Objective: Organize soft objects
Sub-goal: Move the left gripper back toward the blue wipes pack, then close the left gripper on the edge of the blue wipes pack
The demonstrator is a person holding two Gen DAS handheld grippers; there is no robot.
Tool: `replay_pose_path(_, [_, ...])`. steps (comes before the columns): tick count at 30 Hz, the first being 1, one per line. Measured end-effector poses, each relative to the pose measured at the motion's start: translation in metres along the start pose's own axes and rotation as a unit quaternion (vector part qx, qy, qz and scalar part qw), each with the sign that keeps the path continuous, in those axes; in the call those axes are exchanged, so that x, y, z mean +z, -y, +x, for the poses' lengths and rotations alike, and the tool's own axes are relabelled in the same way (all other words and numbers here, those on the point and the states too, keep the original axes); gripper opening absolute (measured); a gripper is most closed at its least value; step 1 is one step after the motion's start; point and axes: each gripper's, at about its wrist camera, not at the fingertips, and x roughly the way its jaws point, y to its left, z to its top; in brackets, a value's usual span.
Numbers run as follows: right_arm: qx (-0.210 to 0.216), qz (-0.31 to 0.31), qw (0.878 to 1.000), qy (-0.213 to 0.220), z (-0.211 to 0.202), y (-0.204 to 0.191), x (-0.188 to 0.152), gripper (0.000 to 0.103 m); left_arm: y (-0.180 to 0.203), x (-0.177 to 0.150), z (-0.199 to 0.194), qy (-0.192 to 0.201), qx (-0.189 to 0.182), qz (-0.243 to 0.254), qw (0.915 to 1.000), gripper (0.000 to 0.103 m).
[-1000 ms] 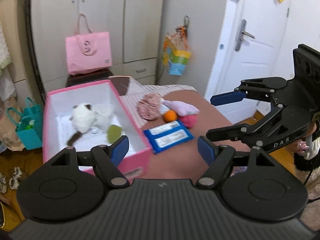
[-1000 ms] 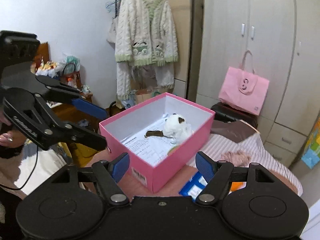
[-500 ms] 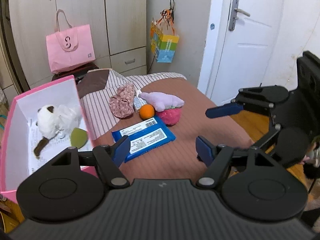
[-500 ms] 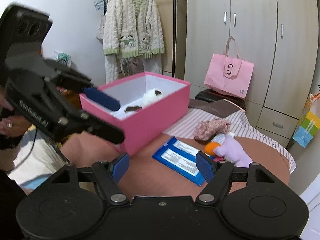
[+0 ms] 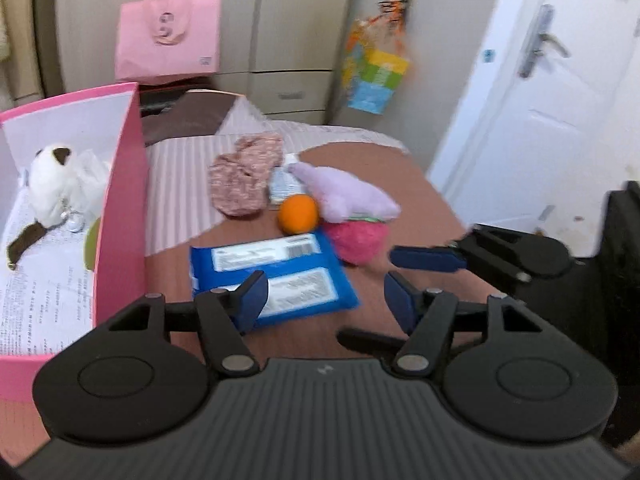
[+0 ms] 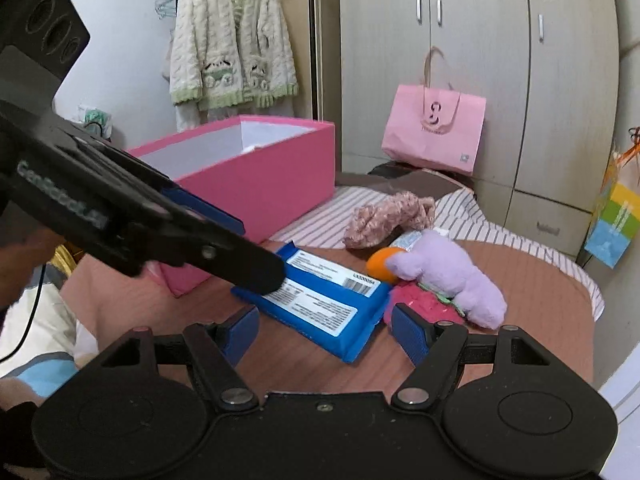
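Observation:
A pink box [image 5: 124, 200] [image 6: 256, 184] stands at the left of the brown table, with a white plush dog [image 5: 52, 188] inside. To its right lie a blue wipes pack [image 5: 280, 276] [image 6: 320, 296], an orange ball [image 5: 298, 214], a lilac plush [image 5: 344, 196] [image 6: 452, 276], a magenta fluffy ball [image 5: 358, 240] and a pink knitted piece [image 5: 244, 176]. My left gripper [image 5: 326, 300] [image 6: 259, 254] hovers just over the pack's near end, jaws closing, not pressing anything. My right gripper [image 6: 324, 334] [image 5: 368, 296] stands open beside it, low over the pack and the magenta ball.
A pink tote bag [image 5: 168, 36] leans on the wardrobe behind the table. A colourful bag [image 5: 376, 76] hangs beside the white door [image 5: 540, 100]. A cream cardigan [image 6: 232, 52] hangs at the back left. A striped cloth [image 5: 184, 168] covers the table's far end.
Both grippers have come down and forward towards the pile. The left view has swung from the box to the blue pack, and its jaws have narrowed a little.

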Motion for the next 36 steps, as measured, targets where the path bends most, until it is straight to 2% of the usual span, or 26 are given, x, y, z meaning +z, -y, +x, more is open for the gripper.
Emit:
replay_pose_path(3, [-0.001,-0.010,1.000,-0.013,0.016,-0.001,0.000,0.078,0.004,-0.001,0.020,-0.007,0.068,0.018,0.9975,0.063])
replay_pose_path(7, [-0.003,-0.008,1.000,-0.025,0.030,-0.002,0.003,0.077,-0.009,0.000,0.041,-0.031,0.062,-0.012,0.9976,0.064])
replay_pose_path(11, [-0.004,-0.007,0.999,-0.033,0.039,-0.002,0.000,0.077,-0.017,-0.001,0.056,-0.031,0.078,-0.031,0.9960,0.064])
replay_pose_path(14, [0.011,0.026,0.999,-0.036,0.046,0.003,-0.004,0.079,-0.026,-0.001,0.065,-0.040,0.070,-0.064,0.9947,0.066])
replay_pose_path(19, [0.003,0.053,0.998,-0.034,0.052,0.010,-0.010,0.079,-0.024,-0.002,0.065,-0.027,0.113,-0.057,0.9916,0.070])
replay_pose_path(23, [0.006,0.063,0.997,-0.035,0.058,0.015,-0.012,0.079,-0.028,-0.003,0.071,-0.035,0.108,-0.074,0.9908,0.076])
replay_pose_path(28, [-0.008,0.026,0.999,-0.039,0.063,0.007,-0.011,0.079,-0.025,-0.002,0.079,-0.043,0.097,-0.079,0.9912,0.095])
replay_pose_path(31, [-0.014,-0.007,0.999,-0.037,0.065,-0.001,-0.010,0.079,-0.024,-0.003,0.080,-0.044,0.099,-0.085,0.9904,0.095])
replay_pose_path(36, [0.004,0.008,0.999,-0.034,0.069,0.004,-0.009,0.081,-0.031,-0.004,0.078,-0.043,0.086,-0.103,0.9901,0.090])
